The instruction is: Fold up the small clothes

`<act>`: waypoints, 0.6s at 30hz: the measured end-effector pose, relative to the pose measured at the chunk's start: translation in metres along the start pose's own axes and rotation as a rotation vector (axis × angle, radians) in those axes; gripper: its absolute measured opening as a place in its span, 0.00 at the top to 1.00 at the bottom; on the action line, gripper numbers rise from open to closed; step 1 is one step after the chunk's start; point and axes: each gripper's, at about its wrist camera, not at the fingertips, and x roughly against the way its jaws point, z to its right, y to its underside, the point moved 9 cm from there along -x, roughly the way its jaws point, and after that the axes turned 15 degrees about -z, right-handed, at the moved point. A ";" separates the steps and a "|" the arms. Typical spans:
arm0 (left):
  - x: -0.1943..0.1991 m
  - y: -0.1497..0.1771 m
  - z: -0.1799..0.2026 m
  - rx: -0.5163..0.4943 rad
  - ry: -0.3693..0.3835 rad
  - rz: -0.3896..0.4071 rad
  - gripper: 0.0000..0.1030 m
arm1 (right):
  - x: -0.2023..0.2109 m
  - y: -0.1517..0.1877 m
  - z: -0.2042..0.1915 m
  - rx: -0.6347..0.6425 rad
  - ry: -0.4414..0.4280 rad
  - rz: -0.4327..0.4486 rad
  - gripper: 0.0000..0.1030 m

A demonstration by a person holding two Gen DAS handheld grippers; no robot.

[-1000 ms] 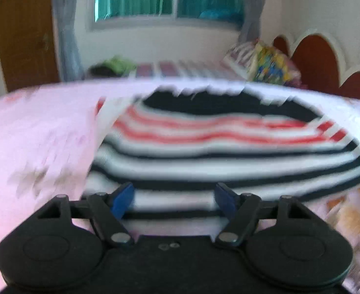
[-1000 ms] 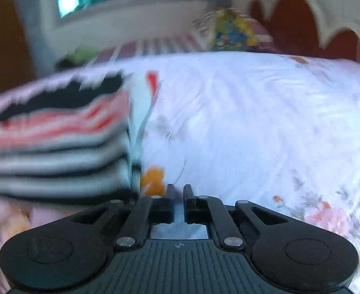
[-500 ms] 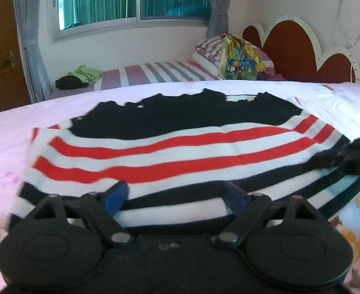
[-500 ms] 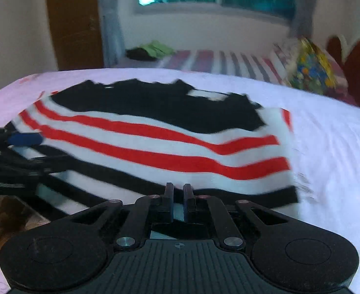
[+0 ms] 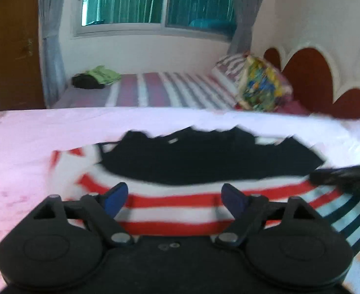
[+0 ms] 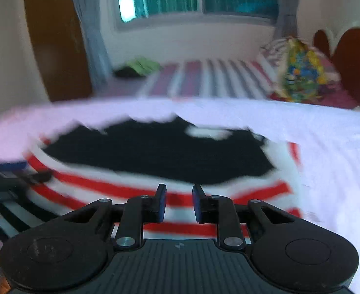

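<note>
A small striped top [image 5: 204,166] lies flat on the pink floral bed sheet [image 5: 20,142], black at the far end, with red, white and black stripes nearer me. It also shows in the right wrist view [image 6: 155,156]. My left gripper [image 5: 173,196] is open wide over the red stripes and holds nothing. My right gripper [image 6: 178,202] is partly open over the red stripes and holds nothing. The right gripper shows as a dark blur at the right edge of the left wrist view [image 5: 346,178]. The left gripper shows at the left edge of the right wrist view [image 6: 10,181].
A second bed with a striped sheet [image 5: 160,90] stands behind, with a colourful pillow [image 5: 260,85] and a green and black clothes pile [image 5: 94,78]. A red headboard [image 5: 309,73] is at right, a wooden door [image 5: 10,44] at left.
Both grippers have moved forward over the top towards its black end. The right gripper's jaws, shut half a second ago, have opened a little. The left gripper stays open.
</note>
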 end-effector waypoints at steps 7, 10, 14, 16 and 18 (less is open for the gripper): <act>-0.045 0.008 0.022 -0.073 -0.041 -0.129 0.22 | -0.042 0.010 -0.016 0.043 0.039 -0.096 0.77; -0.016 0.016 0.017 -0.062 -0.032 -0.098 0.28 | -0.007 0.011 -0.014 0.042 0.017 -0.026 0.77; -0.022 0.043 0.025 -0.098 -0.056 -0.101 0.10 | -0.023 0.046 -0.028 0.111 0.017 -0.100 0.71; -0.019 0.037 0.023 -0.075 -0.062 -0.112 0.11 | -0.021 0.044 -0.033 0.134 0.043 -0.088 0.69; -0.001 0.030 0.022 -0.075 -0.087 -0.080 0.27 | -0.006 0.037 -0.029 0.102 0.043 -0.070 0.68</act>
